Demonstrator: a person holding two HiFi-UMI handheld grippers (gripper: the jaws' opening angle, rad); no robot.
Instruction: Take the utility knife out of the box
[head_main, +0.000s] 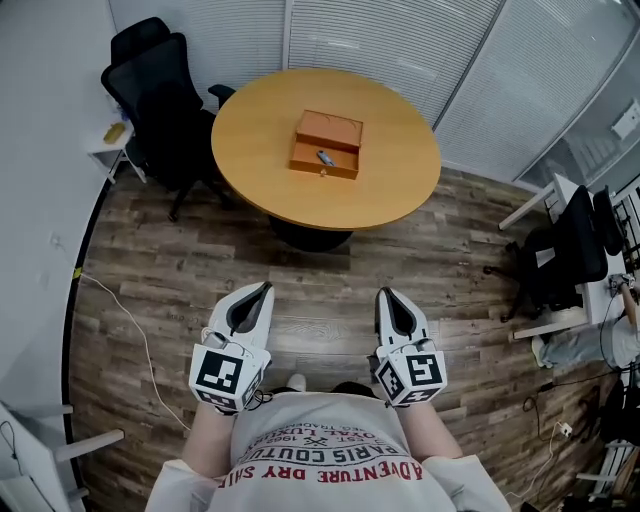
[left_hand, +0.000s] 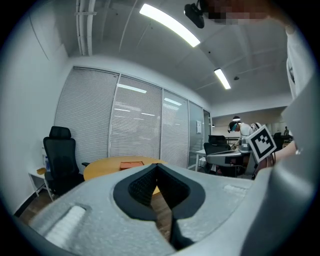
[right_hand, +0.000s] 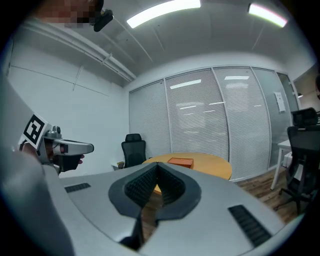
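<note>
An orange box (head_main: 327, 145) lies on the round wooden table (head_main: 390, 170), far ahead of me. In the box's lower front part rests a small grey-blue utility knife (head_main: 325, 157). My left gripper (head_main: 266, 288) and right gripper (head_main: 384, 293) are held side by side close to my body, over the wood floor and well short of the table. Both are shut with nothing between the jaws. From the left gripper view the left gripper (left_hand: 156, 165) points toward the box (left_hand: 131, 163). From the right gripper view the right gripper (right_hand: 156, 165) points at the same box (right_hand: 180, 161).
A black office chair (head_main: 160, 90) stands at the table's left, by a small white side table (head_main: 110, 135). Another dark chair (head_main: 575, 250) and desks stand at the right. A white cable (head_main: 130, 320) runs along the floor at left. Blinds line the far walls.
</note>
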